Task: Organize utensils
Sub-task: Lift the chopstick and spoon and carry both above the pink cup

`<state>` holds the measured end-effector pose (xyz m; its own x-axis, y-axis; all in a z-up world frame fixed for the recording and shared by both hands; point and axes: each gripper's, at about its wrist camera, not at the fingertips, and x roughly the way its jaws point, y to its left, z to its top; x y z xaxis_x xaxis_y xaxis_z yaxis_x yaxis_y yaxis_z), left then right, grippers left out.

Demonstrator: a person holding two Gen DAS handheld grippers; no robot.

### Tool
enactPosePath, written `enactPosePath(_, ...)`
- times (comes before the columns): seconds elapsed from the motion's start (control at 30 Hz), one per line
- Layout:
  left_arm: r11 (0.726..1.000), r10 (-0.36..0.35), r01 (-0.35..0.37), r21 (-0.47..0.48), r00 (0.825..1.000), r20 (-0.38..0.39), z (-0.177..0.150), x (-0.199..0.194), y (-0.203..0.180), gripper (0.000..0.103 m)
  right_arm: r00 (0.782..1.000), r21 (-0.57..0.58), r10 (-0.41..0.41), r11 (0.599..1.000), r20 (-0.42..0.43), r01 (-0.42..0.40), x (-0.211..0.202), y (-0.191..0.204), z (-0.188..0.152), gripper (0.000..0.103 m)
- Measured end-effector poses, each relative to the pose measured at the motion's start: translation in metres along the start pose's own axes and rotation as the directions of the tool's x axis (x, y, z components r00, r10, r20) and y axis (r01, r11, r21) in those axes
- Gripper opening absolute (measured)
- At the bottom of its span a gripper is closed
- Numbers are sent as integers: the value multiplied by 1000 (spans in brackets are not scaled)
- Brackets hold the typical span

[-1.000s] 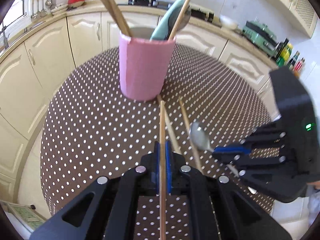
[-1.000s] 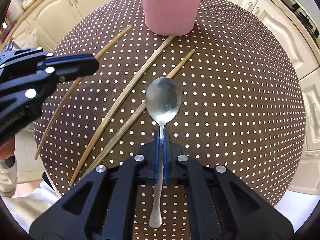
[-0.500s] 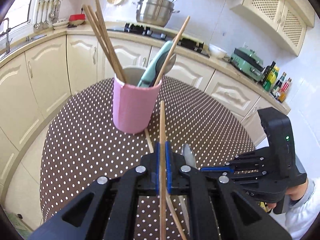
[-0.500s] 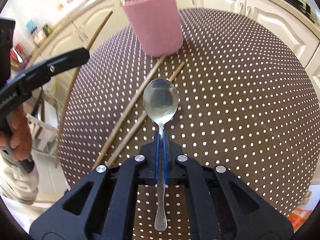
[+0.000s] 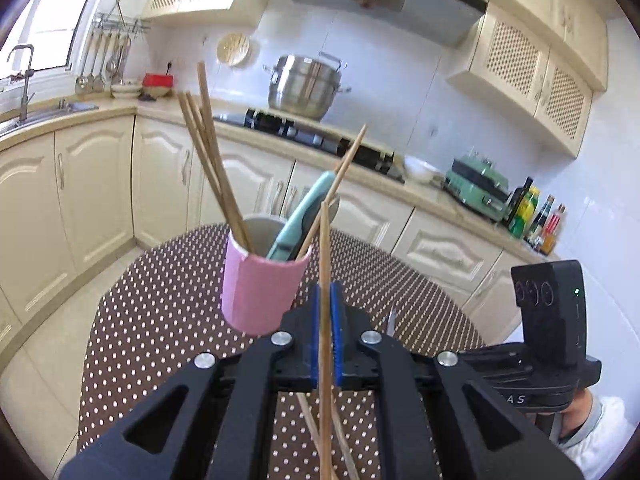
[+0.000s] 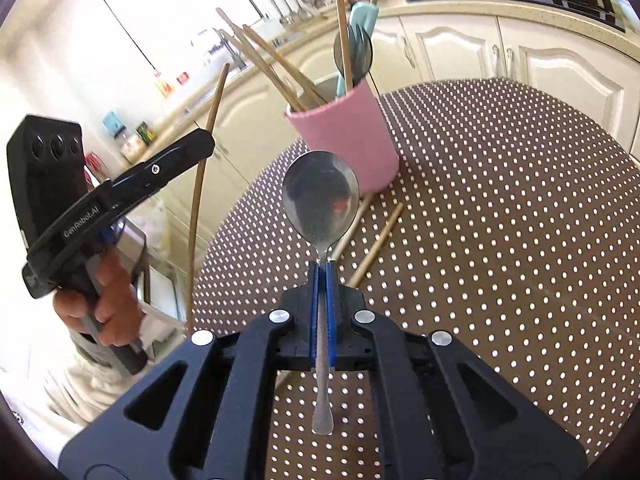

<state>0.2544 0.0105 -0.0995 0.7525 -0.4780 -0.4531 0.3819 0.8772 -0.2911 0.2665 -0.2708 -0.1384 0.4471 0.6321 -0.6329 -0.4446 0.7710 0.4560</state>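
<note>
Left wrist view: left gripper (image 5: 327, 300) clenched on a chopstick (image 5: 325, 272), its tip before the pink cup (image 5: 262, 284); only here, pot (image 5: 306, 86) and bottles (image 5: 536, 218).
Right wrist view: right gripper (image 6: 322, 276) clenched on a spoon (image 6: 321, 202), raised over the dotted table (image 6: 500, 200); two chopsticks (image 6: 378, 240) lie by the cup.
Writing: "GenRobot.AI" on the left gripper, right view only.

Bright daylight, blown-out window (image 6: 168, 12) glare, strong fisheye bending, dark vignetted corners.
</note>
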Motion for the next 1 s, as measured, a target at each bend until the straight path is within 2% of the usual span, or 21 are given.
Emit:
enactPosePath(0.27,1000,9,-11,11,989,147,15,-4,-13,5,992,-27,47,999,120,-44,-30,10,14,4)
enactPosePath(0.37,1000,9,-14,21,982,190,22,-5,-16,5,984,-42,59,998,170,-52,-37,11,33,4)
enactPosePath(0.57,998,33,-46,43,962,270,38,-3,-19,5,956,-85,18,996,294,7,-48,33,51,4)
enactPosePath(0.7,998,25,-43,40,926,377,55,-8,-17,5,921,-99,-2,994,389,44,-42,60,70,4)
enactPosePath(0.77,999,21,-37,28,901,434,64,-10,-14,5,896,-111,-2,992,443,57,-41,71,78,4)
enactPosePath(0.9,1000,21,-21,-5,837,547,80,-10,-3,5,850,-134,-13,986,526,98,-34,85,98,4)
enactPosePath(1.0,1000,20,-6,-26,814,581,88,-2,4,5,820,-137,-30,982,572,132,-25,90,114,4)
